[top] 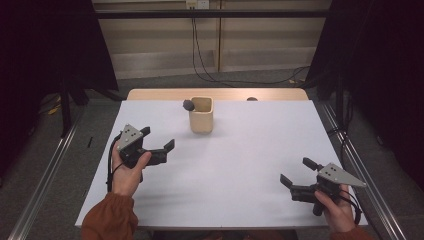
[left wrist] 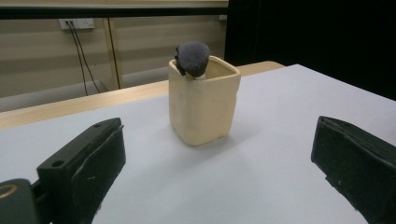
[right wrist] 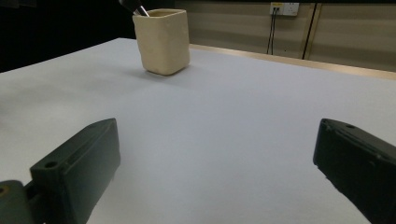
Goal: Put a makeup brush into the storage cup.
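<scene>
Left gripper view: cup [left wrist: 203, 109] with brush [left wrist: 192, 59] ahead between wide-open jaws, apart.

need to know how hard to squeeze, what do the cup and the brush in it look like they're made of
The cup looks like matte ceramic or soft silicone: cream, dull, no glare, with thick, slightly wavy walls and rounded corners; the look leaves it open. The brush has a dark grey, fuzzy head, probably soft bristles; a shiny metal-looking collar shows just under the head in the right gripper view. Its handle is hidden in the cup.
</scene>
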`<state>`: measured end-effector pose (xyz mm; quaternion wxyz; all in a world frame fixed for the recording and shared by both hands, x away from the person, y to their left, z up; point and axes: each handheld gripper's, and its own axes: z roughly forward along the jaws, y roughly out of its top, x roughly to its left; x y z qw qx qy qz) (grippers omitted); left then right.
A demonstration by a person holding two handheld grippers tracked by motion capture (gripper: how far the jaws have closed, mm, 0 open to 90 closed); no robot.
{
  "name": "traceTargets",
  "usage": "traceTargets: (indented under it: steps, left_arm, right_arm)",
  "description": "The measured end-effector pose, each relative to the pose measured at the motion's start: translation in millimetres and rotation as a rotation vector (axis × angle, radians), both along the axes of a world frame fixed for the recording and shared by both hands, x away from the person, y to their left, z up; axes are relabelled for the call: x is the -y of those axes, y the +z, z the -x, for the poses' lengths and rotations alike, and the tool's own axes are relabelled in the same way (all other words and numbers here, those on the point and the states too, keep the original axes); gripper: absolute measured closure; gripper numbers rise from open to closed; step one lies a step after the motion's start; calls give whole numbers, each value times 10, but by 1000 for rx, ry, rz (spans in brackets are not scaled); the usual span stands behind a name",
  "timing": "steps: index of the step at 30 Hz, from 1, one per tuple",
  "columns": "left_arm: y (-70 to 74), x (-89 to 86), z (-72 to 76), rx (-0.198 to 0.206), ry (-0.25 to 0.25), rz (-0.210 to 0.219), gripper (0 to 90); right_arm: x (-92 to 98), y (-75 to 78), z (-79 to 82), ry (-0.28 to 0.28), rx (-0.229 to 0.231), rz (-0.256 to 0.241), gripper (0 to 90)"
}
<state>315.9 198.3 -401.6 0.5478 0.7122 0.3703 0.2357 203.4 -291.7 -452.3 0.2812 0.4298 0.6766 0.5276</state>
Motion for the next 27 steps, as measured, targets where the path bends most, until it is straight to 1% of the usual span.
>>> traceTargets:
  steps: [1,3,8,11,14,15,19,22,24,26,27]
  left_arm:
    - [-1,-5,26,-2,-1,-3,30]
    - [-12,-16,82,7,-10,-10,30]
    - [-49,-86,208,-1,-5,1,30]
    - [-48,-140,269,9,2,8,30]
    - [-57,-172,317,11,6,5,30]
    - [-62,-179,336,9,4,-2,30]
    - [-85,-205,424,21,-2,-14,31]
    - [-98,-225,483,15,7,-5,31]
    - [-111,-229,525,16,4,-16,32]
    - [-147,-223,568,5,-5,-21,31]
    - [-167,-221,594,5,-1,-29,31]
  right_arm:
    - [0,1,1,-1,0,1,4]
    - [2,2,6,-3,-1,-1,4]
    - [2,3,20,-8,-2,-3,4]
    - [3,0,25,-7,-2,3,4]
    - [3,1,29,-12,-2,-4,4]
    - [10,0,29,-11,0,1,4]
    - [21,1,35,-13,0,3,4]
    - [17,1,33,-15,0,0,4]
    - [15,1,32,-12,1,2,4]
    - [15,2,29,-10,2,5,4]
    - [15,3,27,-10,2,5,4]
